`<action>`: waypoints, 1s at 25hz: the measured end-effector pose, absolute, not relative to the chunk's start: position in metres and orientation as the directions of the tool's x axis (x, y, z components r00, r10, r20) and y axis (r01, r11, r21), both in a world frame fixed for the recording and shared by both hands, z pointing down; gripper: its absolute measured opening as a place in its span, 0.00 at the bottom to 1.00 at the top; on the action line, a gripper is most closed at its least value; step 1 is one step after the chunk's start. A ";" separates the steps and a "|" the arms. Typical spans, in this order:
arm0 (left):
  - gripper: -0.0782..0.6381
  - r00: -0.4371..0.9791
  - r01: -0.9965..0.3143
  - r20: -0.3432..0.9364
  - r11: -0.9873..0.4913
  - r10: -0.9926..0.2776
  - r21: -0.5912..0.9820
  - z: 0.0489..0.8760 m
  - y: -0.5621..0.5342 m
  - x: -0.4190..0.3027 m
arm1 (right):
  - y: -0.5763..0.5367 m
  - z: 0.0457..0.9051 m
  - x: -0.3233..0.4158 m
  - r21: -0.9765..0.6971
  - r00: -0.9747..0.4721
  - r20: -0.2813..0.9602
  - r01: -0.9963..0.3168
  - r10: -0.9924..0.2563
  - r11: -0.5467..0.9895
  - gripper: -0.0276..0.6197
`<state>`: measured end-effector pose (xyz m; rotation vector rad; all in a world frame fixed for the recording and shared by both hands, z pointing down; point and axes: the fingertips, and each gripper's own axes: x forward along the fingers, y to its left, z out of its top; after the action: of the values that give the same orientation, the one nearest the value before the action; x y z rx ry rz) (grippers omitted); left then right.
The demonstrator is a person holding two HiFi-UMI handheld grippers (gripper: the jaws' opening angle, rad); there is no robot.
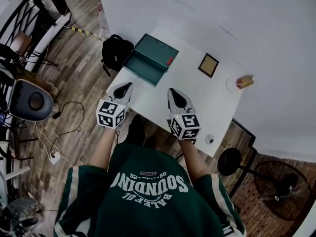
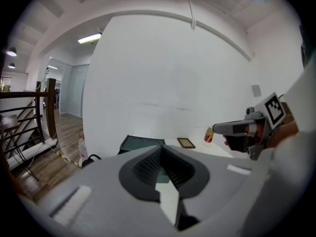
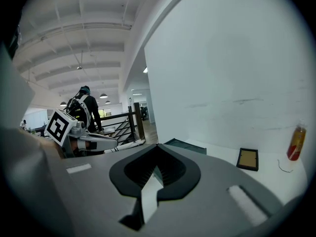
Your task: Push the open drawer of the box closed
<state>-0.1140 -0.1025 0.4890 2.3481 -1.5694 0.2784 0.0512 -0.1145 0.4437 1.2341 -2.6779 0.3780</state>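
Teal, hard-edged & boxy: the box (image 1: 158, 49) sits at the table's (image 1: 197, 105) far left corner, by the wall (image 1: 222, 14). Its drawer (image 1: 143, 69) stands out on the side toward me, its hollow darker than the flat lid. A small red bit (image 1: 170, 60) shows at the box's right edge; I can't tell what it is. The table top is smooth matte white, rectangular. Near the far edge, mid-table, lies a square dark frame (image 1: 208, 65) w/ a tan centre. At the far right corner stands a yellow-red bottle (image 1: 245, 81).

The left gripper (image 1: 127, 86) hovers over the near left corner & the right gripper (image 1: 171, 91) over the near edge beside it, both well apart from the box. Each has a grey moulded shell, ribbed black pads & a marker cube at the back. Both gripper views show the jaws pressed together at the tip, nothing btw them.

Only the head view gives me the round black fan (image 1: 279, 184) off the table's right end. It also shows a black backpack (image 1: 116, 51) on the brown plank floor (image 1: 84, 78), just left of the box. The left gripper view adds a dark stair railing (image 2: 29, 112) & a lit tube lamp (image 2: 90, 37). The right gripper view adds a ribbed white ceiling (image 3: 74, 28) & a person (image 3: 85, 107) in dark clothes far back.
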 end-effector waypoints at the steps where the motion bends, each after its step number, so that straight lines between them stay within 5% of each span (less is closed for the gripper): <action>1: 0.18 0.386 -0.922 0.331 -0.359 -0.861 0.144 0.492 -0.108 -0.117 | -0.120 0.446 0.047 -0.160 -0.642 0.261 -0.765 -0.720 0.624 0.05; 21: 0.19 0.503 -0.863 0.525 -0.431 -0.687 0.262 0.614 -0.148 -0.126 | -0.173 0.520 0.015 -0.214 -0.596 0.421 -0.798 -0.684 0.563 0.05; 25: 0.34 0.499 -0.864 0.583 -0.419 -0.641 0.279 0.638 -0.153 -0.125 | -0.177 0.528 0.021 -0.225 -0.573 0.445 -0.816 -0.688 0.533 0.05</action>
<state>-0.1252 -0.1531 0.6379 2.1940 -1.2315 0.5306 0.0212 -0.1770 0.5281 1.2508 -2.4725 0.5963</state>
